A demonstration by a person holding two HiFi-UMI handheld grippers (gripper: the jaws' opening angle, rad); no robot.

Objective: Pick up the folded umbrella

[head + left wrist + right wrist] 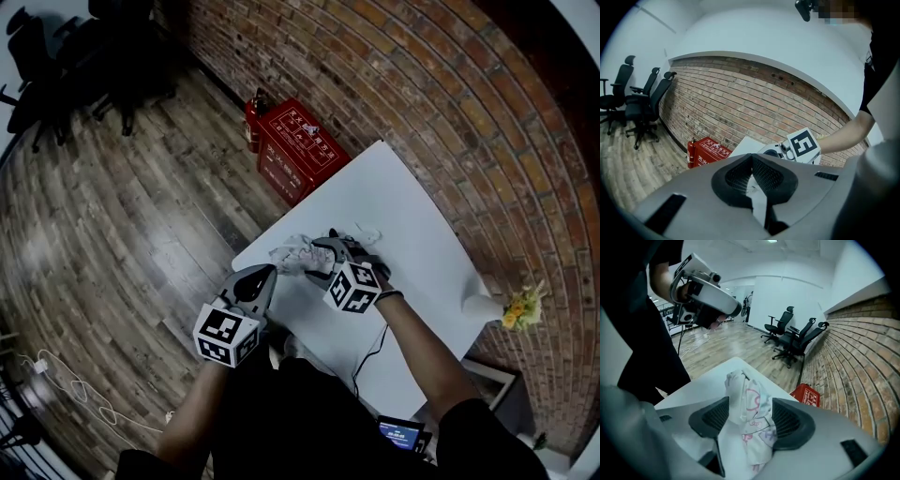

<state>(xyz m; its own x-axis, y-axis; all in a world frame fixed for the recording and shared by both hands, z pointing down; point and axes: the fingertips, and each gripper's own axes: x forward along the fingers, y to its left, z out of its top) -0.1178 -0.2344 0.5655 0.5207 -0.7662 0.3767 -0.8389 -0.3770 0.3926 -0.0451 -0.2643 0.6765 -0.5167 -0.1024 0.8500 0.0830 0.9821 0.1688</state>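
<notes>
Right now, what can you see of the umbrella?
The umbrella is folded into a loose bundle of white fabric with pink and purple prints. It lies on the white table, near a corner, between the open jaws of the right gripper. The fabric is close to both pads; whether they touch it I cannot tell.

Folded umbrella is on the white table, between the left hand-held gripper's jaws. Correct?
Not the left. The folded umbrella lies on the white table between the jaws of the right hand-held gripper, as the right gripper view shows. The left hand-held gripper has nothing between its jaws.
</notes>
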